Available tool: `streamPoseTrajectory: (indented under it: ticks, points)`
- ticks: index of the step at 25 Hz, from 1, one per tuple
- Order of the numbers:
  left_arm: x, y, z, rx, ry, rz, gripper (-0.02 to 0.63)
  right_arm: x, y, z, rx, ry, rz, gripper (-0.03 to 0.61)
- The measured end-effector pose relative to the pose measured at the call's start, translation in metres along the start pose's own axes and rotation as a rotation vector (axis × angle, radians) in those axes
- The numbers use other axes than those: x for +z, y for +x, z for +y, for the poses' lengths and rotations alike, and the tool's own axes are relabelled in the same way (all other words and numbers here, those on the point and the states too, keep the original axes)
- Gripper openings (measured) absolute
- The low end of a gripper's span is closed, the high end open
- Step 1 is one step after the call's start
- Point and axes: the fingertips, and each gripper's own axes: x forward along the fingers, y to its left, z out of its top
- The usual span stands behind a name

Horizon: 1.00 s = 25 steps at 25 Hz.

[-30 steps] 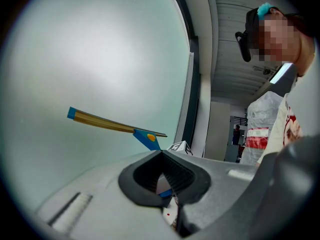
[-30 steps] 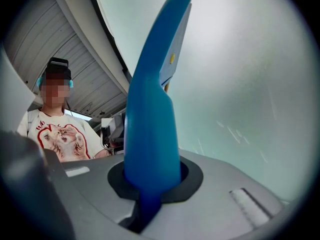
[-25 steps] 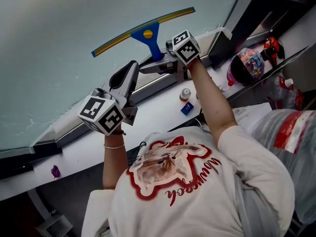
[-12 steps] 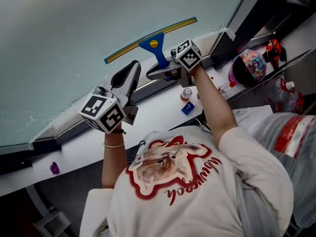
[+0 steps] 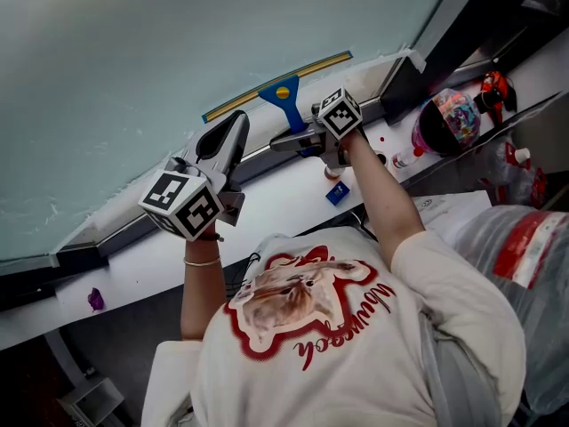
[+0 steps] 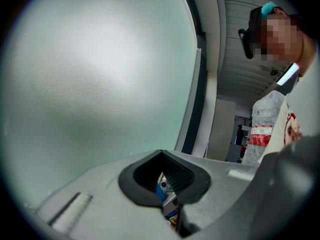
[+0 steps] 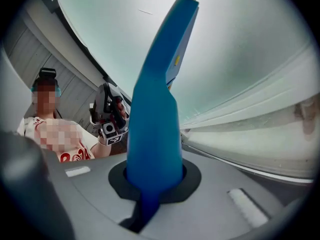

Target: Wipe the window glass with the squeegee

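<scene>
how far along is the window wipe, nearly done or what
Done: the window glass above the blade shows no streaks I can make out. In hand: the right hand-held gripper is shut on the squeegee handle, with the blade low on the pane near the lower frame. The left hand-held gripper is shut and empty. Left: probably the last strip down to the frame.
</scene>
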Motion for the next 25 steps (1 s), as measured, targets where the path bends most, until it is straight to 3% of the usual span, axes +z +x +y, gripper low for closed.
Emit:
streamPoseTrajectory:
  ticks: [6, 25]
  points:
    - [-0.003, -0.005, 0.005, 0.006, 0.002, 0.006, 0.002, -0.005, 0.003, -0.005, 0.052, -0.008, -0.017, 0.031]
    - [-0.003, -0.017, 0.005, 0.041, 0.034, 0.056, 0.002, -0.023, 0.007, -0.020, 0.083, 0.072, -0.043, 0.027]
